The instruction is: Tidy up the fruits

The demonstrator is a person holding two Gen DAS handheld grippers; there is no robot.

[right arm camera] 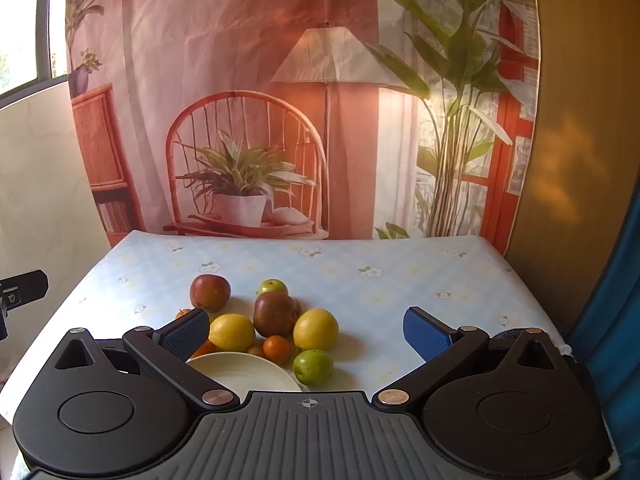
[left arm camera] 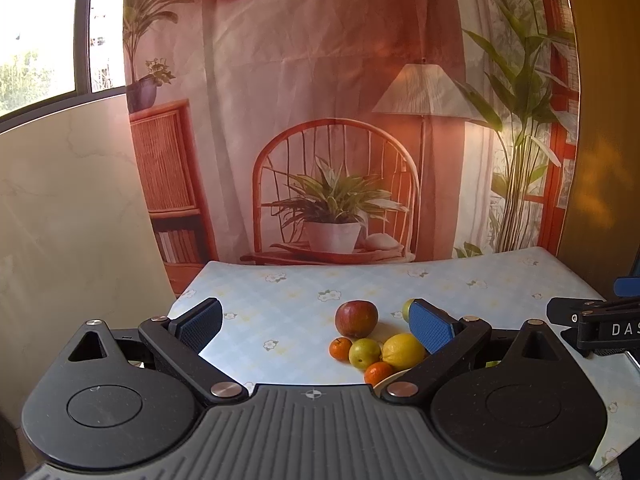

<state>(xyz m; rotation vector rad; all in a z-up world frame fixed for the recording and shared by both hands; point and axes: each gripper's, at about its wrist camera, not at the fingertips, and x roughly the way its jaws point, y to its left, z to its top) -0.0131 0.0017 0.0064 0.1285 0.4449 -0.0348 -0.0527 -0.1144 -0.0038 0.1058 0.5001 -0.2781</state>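
Note:
A cluster of fruit lies on the floral tablecloth (right arm camera: 400,280). In the right wrist view I see a red apple (right arm camera: 209,293), a darker apple (right arm camera: 276,314), two lemons (right arm camera: 232,333) (right arm camera: 316,329), a small orange (right arm camera: 277,349), a green fruit (right arm camera: 313,367) and another green one (right arm camera: 272,287) behind. A cream plate (right arm camera: 244,372) sits empty just in front of them. My right gripper (right arm camera: 307,330) hangs open above the table's near side. My left gripper (left arm camera: 316,326) is open too, left of the red apple (left arm camera: 356,318), lemon (left arm camera: 403,351) and oranges (left arm camera: 340,349).
A printed backdrop (right arm camera: 280,100) of a chair, lamp and plants hangs behind the table's far edge. A window (left arm camera: 40,40) and pale wall stand at the left, a blue curtain (right arm camera: 612,300) at the right. The right gripper's body (left arm camera: 592,326) shows in the left wrist view.

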